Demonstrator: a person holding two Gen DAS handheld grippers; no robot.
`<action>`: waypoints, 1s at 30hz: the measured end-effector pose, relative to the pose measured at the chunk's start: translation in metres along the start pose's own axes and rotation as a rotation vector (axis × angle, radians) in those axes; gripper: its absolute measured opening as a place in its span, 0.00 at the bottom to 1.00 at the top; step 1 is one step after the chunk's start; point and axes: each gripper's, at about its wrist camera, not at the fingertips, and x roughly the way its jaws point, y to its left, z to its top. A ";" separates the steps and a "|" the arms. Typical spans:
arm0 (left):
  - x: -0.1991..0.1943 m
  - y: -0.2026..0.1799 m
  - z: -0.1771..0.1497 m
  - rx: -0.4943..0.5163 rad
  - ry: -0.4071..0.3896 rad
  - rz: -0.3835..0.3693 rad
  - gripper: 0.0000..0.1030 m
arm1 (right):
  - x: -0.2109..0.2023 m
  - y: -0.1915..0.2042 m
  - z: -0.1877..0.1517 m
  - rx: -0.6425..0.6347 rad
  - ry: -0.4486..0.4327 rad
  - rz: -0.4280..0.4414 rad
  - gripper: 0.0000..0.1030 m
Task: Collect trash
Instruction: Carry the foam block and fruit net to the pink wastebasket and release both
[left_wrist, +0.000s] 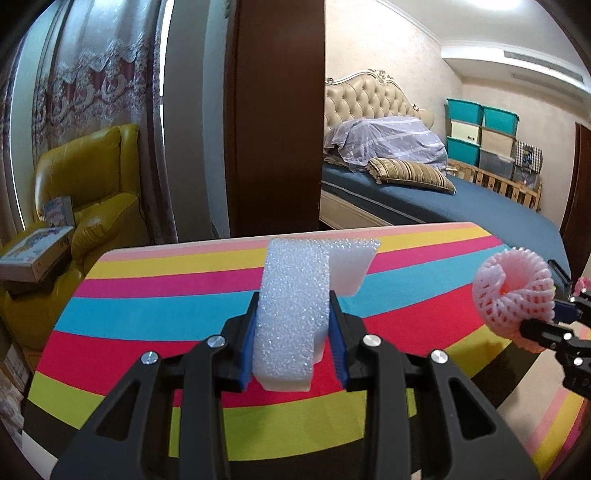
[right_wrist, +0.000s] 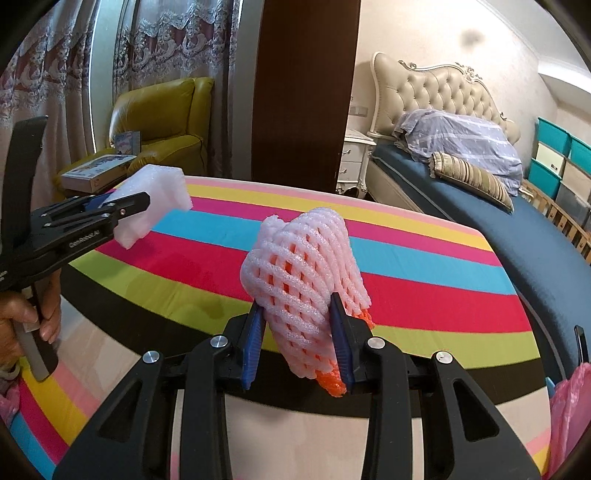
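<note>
Left gripper (left_wrist: 293, 325) clamped narrow on a white foam packing block (left_wrist: 295, 306), blue pads pressing both flanks. Block's long axis running out along the fingers toward 12 o'clock, far end bent over toward 1 o'clock, near end poking back between the jaws toward 6. Held clear above the rainbow-striped tabletop (left_wrist: 155, 317), not resting on it.

Right gripper (right_wrist: 299, 328) likewise narrow, pinching a pink foam fruit net (right_wrist: 303, 266) with an orange net (right_wrist: 334, 384) layered beneath it, orange showing at the lower edge near 5 o'clock. Nets' long axis tilted from 5 o'clock up toward 11, open mouth at the far end. Also lifted off the stripes.

Seen from the left wrist, pink net out at 3 o'clock, well apart from the white block; from the right wrist, white block out at 10 o'clock. Both pieces already in hand, so the coming move probably turns on where the bin lies, not on any reach to the trash. No bin visible for certain; a pink plastic bag (right_wrist: 569, 413) at 4 o'clock in the right wrist view, nearer the right hand, possibly the liner, cannot say.

Writing: "GenRobot.AI" or similar printed on the left gripper's side arm, seen from the right wrist, small and partly blurred. Printed boxes (right_wrist: 98, 173) by the yellow armchair (right_wrist: 162, 122), lettering unreadable.
</note>
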 end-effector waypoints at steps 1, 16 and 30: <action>0.000 -0.004 0.000 0.011 0.002 0.001 0.32 | -0.002 -0.001 -0.001 0.004 -0.003 0.001 0.33; -0.052 -0.066 -0.015 0.105 -0.018 -0.031 0.32 | -0.037 -0.022 -0.014 0.080 -0.072 0.011 0.33; -0.068 -0.125 -0.023 0.135 -0.014 -0.118 0.32 | -0.063 -0.056 -0.033 0.142 -0.105 -0.015 0.33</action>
